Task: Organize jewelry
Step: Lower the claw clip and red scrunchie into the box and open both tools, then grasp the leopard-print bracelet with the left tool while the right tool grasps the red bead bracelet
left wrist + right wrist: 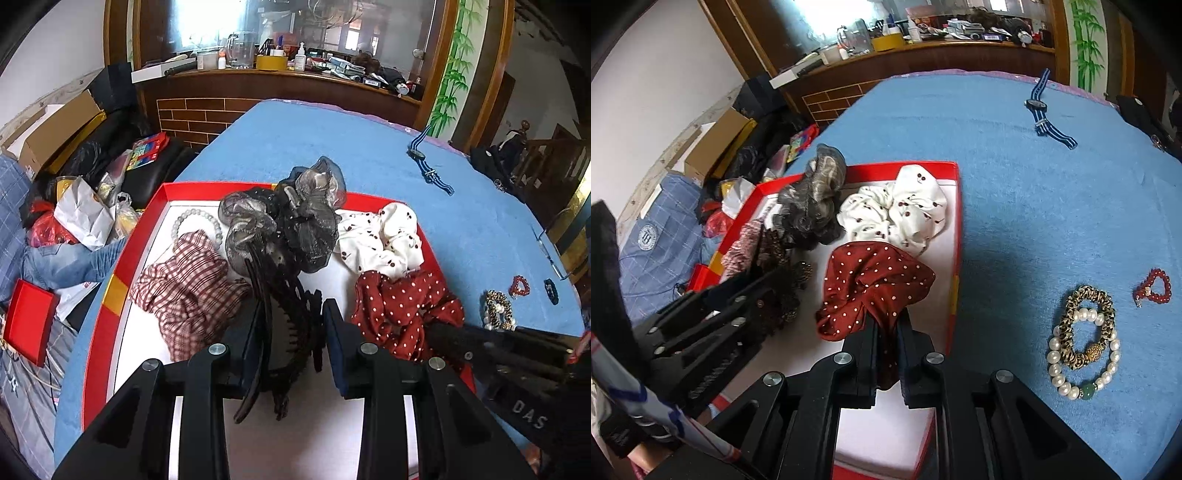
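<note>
A red box [138,236] with a white floor holds a checked scrunchie [188,288], a grey-black organza scrunchie [284,214], a white cherry-print scrunchie [384,236], a white bead bracelet [195,218] and a red polka-dot scrunchie [875,280]. My left gripper [291,332] is shut on a black claw hair clip [284,325] over the box. My right gripper [888,332] is shut on the red polka-dot scrunchie, which rests on the box floor [945,236]. The right gripper shows at the left wrist view's right edge [517,365].
On the blue cloth [1034,192] right of the box lie a leopard scrunchie [1086,325] with a pearl bracelet [1082,354], a red bead bracelet [1154,286] and a blue striped watch [1045,110]. Glasses [550,251] lie near the right table edge. Clutter fills the floor left of the table.
</note>
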Tool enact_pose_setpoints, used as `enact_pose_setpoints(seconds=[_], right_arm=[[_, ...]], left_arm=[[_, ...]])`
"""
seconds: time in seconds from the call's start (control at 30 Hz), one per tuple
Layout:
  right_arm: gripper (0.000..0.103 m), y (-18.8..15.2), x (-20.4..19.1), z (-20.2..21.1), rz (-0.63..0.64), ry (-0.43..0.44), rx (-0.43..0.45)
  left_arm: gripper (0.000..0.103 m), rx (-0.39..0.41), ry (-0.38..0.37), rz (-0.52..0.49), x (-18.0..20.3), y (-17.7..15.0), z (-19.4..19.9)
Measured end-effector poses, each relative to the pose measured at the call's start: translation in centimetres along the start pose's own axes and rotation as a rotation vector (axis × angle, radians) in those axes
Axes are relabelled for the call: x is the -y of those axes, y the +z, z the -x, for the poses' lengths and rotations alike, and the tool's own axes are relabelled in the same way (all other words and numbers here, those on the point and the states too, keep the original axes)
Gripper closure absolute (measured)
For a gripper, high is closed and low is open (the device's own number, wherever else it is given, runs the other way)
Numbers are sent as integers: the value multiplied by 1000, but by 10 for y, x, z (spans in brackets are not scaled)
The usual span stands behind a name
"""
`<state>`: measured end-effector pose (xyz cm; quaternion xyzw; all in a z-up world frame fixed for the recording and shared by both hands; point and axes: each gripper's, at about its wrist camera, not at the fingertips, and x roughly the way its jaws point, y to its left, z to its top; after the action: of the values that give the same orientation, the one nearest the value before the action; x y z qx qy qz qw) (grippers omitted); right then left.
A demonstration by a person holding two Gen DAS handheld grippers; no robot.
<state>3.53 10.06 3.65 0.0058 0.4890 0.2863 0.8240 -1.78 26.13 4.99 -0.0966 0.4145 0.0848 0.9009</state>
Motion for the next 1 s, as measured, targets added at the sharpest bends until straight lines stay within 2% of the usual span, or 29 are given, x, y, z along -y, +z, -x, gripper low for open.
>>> enact_pose_setpoints(seconds=[0.13,0.23,0.27,0.7,0.83,1.0], right_arm=[[87,0,5,1,-9,-5,-2],[71,1,5,7,-12,4,11],[69,1,4,10,-9,-1,19],[69,-2,16,55,-42,18,82],[69,-10,39,82,-91,16,109],[70,-32,87,113,-172,-26,141]], left_arm=[[72,4,-10,-2,0,0,1],[72,6,-12,0,0,1,3],[72,9,-11,-1,0,1,3],[70,54,-30,-27,17,4,34],[70,68,-50,-62,32,5,47],[70,50,-130,-135,67,2,58]])
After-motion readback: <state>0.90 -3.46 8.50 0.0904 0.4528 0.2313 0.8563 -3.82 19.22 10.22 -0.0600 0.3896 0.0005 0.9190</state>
